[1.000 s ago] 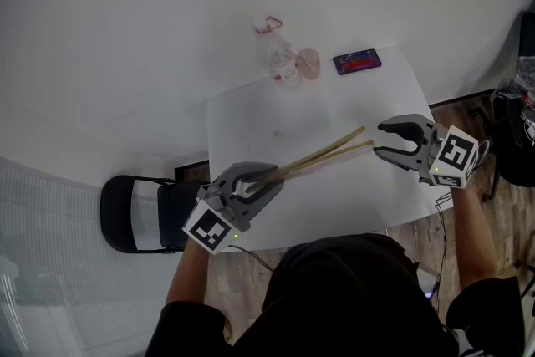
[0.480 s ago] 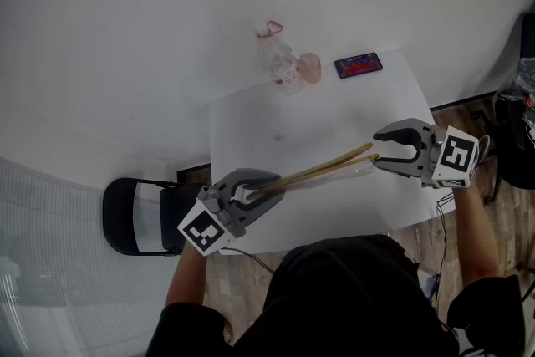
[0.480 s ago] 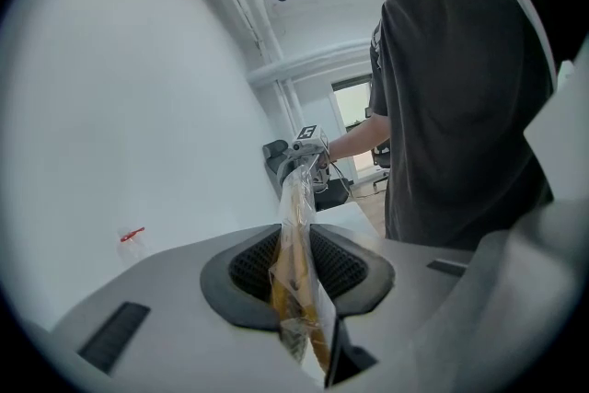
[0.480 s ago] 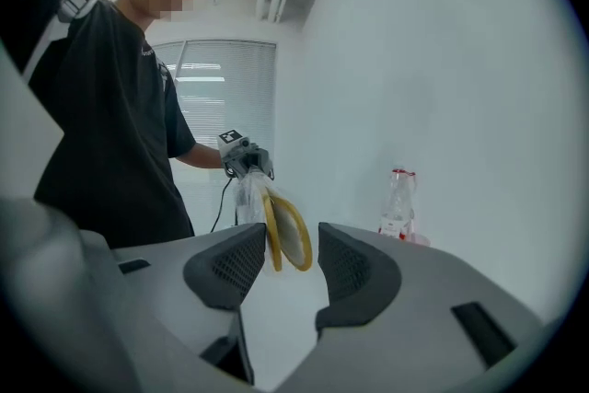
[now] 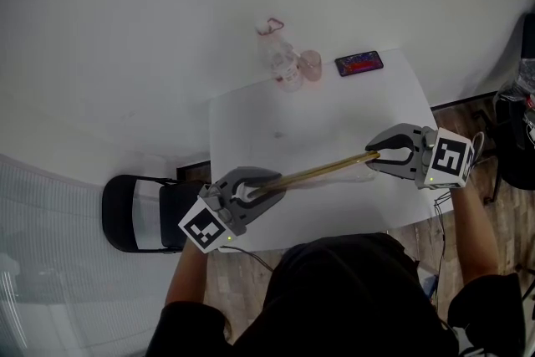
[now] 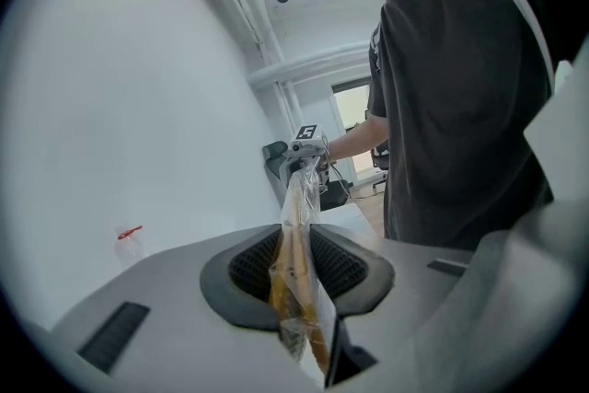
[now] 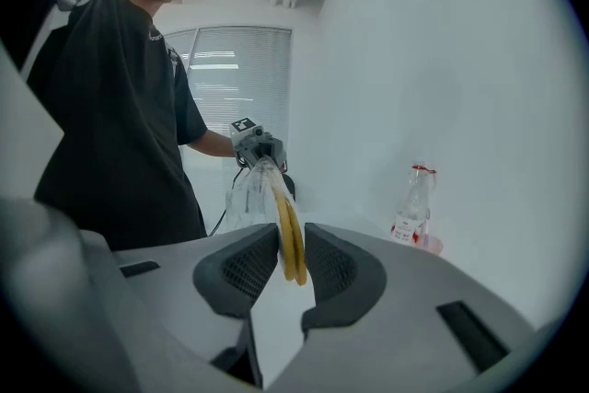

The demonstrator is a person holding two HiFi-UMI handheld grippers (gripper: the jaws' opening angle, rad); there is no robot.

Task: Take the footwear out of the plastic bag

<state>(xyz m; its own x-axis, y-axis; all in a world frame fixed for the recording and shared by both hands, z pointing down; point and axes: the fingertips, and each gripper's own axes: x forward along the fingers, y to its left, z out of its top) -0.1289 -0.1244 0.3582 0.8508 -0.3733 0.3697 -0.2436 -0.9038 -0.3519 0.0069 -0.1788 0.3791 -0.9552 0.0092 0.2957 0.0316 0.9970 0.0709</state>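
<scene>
A pair of thin tan footwear point(image 5: 322, 171) in a clear plastic bag point(image 6: 304, 198) stretches above the white table point(image 5: 251, 125) between both grippers. At the lower left, my left gripper point(image 5: 269, 185) is shut on the bag's end, with crumpled plastic and the tan soles pinched between its pads. In the right gripper view the bare tips of the footwear point(image 7: 292, 244) stick out of the bag point(image 7: 241, 193). My right gripper point(image 5: 374, 156) has just been closing its jaws, and the pads now press on those tips.
At the table's far edge stand a clear bottle point(image 5: 280, 63) with a red cap ring, a pink cup point(image 5: 309, 64) and a phone point(image 5: 358, 62). A black chair point(image 5: 134, 213) stands left of the table. The person's body is close to the near edge.
The right gripper has moved left onto the footwear's tips and its jaws have narrowed from wide open onto them. The two spread soles now lie together. The left gripper has held still.
</scene>
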